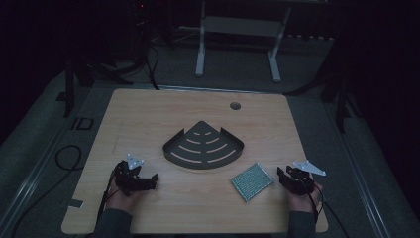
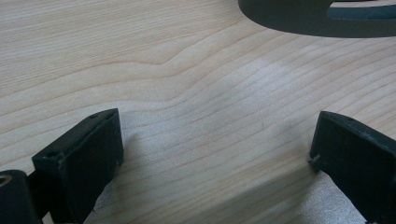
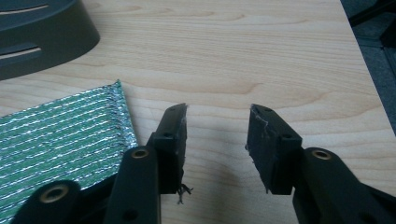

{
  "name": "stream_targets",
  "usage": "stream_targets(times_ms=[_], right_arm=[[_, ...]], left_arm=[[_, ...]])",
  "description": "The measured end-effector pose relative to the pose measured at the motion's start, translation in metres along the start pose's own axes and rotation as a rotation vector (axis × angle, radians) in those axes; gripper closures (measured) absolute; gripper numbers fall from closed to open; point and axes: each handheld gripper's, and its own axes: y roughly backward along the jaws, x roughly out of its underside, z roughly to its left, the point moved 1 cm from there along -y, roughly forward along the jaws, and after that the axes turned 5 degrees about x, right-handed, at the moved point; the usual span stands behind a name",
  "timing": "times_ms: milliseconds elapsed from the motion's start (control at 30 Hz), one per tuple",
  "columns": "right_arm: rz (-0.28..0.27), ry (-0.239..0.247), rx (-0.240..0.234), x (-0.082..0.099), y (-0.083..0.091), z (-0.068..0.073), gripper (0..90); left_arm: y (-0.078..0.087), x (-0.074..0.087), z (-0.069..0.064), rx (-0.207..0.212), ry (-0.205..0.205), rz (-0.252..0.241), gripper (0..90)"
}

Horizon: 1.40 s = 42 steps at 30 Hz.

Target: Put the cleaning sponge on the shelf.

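pad (image 1: 252, 181): flat on table (image 1: 148, 114), front right, just left of right gripper (image 1: 288, 177), apart from it | right gripper: released, nothing between jaws | left gripper (image 1: 148, 179): front left, released, over bare wood | rack (image 1: 203, 145): table centre, just behind pad, untouched

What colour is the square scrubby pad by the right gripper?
The pad is green with shiny silver stripes running across it; the right gripper view shows it best.
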Motion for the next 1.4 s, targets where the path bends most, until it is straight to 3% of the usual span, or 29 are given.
stream_targets(times_ms=[367,433,567,633,900,1100,1267,1400], right_arm=[[0.006,0.046,-0.057,0.002,0.009,0.011,63.4],[0.001,0.056,-0.079,0.004,0.013,0.013,67.1],[-0.015,0.113,-0.130,0.006,0.021,0.021,84.9],[-0.010,0.130,-0.153,0.007,0.023,0.026,89.4],[-0.001,0.255,-0.269,0.015,0.031,0.058,89.8],[0.012,0.324,-0.323,0.022,0.037,0.080,89.9],[0.036,0.367,-0.337,0.022,0.031,0.094,90.0],[0.044,0.371,-0.332,0.019,0.026,0.100,89.9]], left_arm=[[0.000,0.000,0.000,-0.001,0.002,-0.001,3.0],[0.000,0.000,0.000,-0.001,0.002,-0.001,3.0],[0.000,0.000,0.000,-0.001,0.002,0.000,3.0],[0.000,0.000,0.000,-0.001,0.002,0.000,3.0],[0.000,0.000,0.000,-0.001,0.002,-0.001,3.0],[0.000,0.000,0.000,-0.002,0.002,-0.001,3.0],[0.000,0.000,0.000,-0.002,0.002,0.000,3.0],[0.000,0.000,0.000,-0.002,0.002,0.000,3.0]])
